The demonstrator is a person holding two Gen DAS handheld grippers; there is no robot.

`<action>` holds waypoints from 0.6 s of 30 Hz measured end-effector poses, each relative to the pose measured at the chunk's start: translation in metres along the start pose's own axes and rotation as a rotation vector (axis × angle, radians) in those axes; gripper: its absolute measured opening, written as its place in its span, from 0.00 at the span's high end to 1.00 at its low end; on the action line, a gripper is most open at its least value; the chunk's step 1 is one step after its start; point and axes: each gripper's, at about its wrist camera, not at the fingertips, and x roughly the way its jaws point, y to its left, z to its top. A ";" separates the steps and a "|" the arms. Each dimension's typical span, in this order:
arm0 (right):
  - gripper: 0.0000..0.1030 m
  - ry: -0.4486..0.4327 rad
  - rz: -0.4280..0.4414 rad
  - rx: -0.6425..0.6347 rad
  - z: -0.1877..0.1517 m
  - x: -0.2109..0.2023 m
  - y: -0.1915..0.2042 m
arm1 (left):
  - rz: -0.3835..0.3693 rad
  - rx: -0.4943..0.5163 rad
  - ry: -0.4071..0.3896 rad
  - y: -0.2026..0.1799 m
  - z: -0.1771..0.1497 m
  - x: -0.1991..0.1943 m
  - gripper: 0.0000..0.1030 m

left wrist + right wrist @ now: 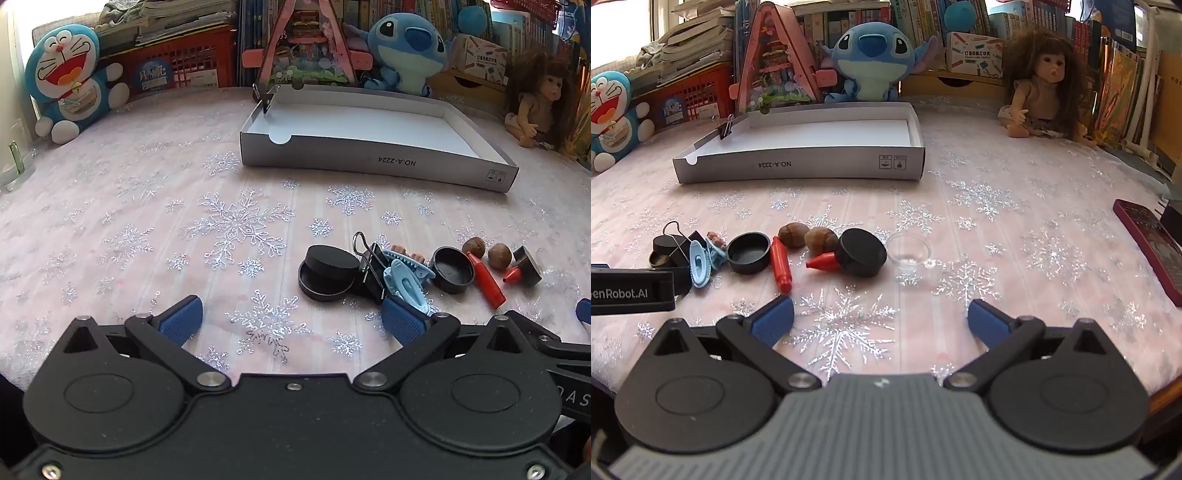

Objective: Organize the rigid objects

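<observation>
Left gripper (pixel 291 315), box (pixel 369 168) "NO.A-2224"

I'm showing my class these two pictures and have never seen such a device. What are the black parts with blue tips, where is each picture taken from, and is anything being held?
Each picture comes from a camera on a hand-held two-finger gripper. The left gripper and right gripper are both open and hold nothing. On the snowflake tablecloth lie small items: black caps, a blue hair clip, a red crayon, two nuts. Behind them is a white box.
</observation>
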 end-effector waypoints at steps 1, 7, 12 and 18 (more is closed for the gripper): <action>0.00 0.003 -0.008 -0.010 0.000 0.000 0.000 | 0.002 0.002 0.004 0.000 0.000 0.000 0.00; 0.00 0.028 -0.003 -0.004 0.001 0.001 0.000 | 0.003 0.002 0.010 0.000 0.000 0.000 0.00; 0.00 0.028 0.000 -0.002 0.002 0.000 0.000 | 0.005 0.000 0.010 0.000 0.000 0.000 0.00; 0.00 0.028 0.001 -0.002 0.002 0.000 0.000 | 0.006 0.002 0.010 0.000 0.000 0.000 0.00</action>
